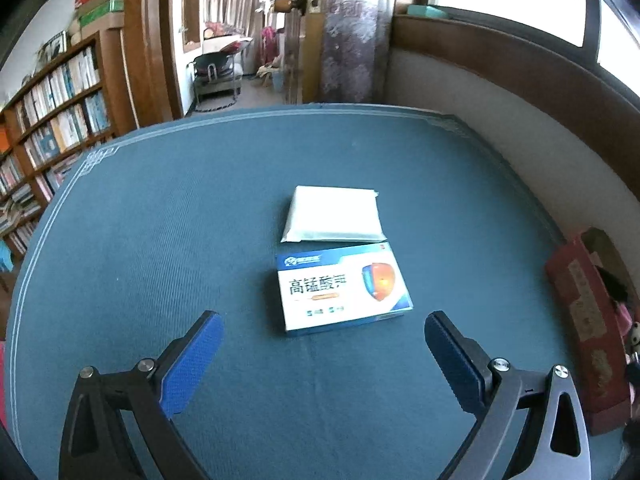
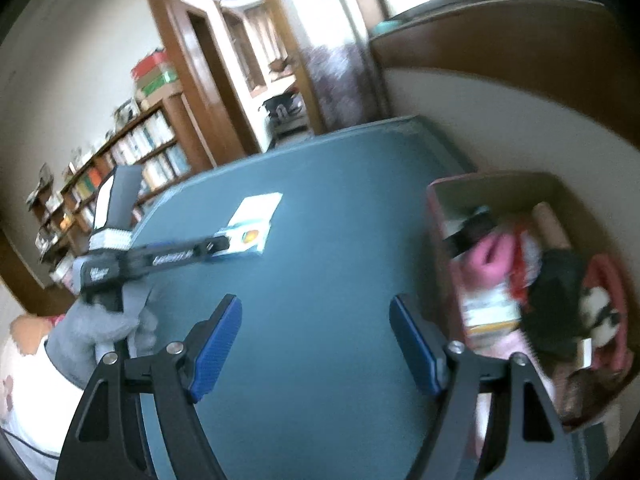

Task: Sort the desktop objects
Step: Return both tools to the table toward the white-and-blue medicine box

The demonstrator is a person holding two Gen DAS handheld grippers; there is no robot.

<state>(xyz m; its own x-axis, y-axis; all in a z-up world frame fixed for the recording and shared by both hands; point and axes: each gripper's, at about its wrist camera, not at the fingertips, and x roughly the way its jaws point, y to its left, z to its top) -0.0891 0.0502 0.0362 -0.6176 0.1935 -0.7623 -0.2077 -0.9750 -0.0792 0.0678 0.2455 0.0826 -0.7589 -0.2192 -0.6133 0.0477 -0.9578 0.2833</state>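
A white and blue medicine box (image 1: 344, 288) lies flat on the blue table mat (image 1: 160, 240), with a white packet (image 1: 334, 215) just behind it. My left gripper (image 1: 322, 330) is open and empty, just short of the box, which lies between the fingertips' line and beyond. In the right wrist view my right gripper (image 2: 316, 316) is open and empty above the mat (image 2: 320, 240). The box (image 2: 250, 236) and packet (image 2: 258, 206) lie further off. The left gripper's body (image 2: 160, 260), held by a grey-gloved hand (image 2: 104, 324), reaches toward the box.
An open cardboard box (image 2: 436, 216) with several items inside stands at the table's right edge by the wall; it also shows in the left wrist view (image 1: 584, 320). A bookshelf (image 1: 52, 136) and a doorway (image 1: 240, 40) lie beyond the table's far side.
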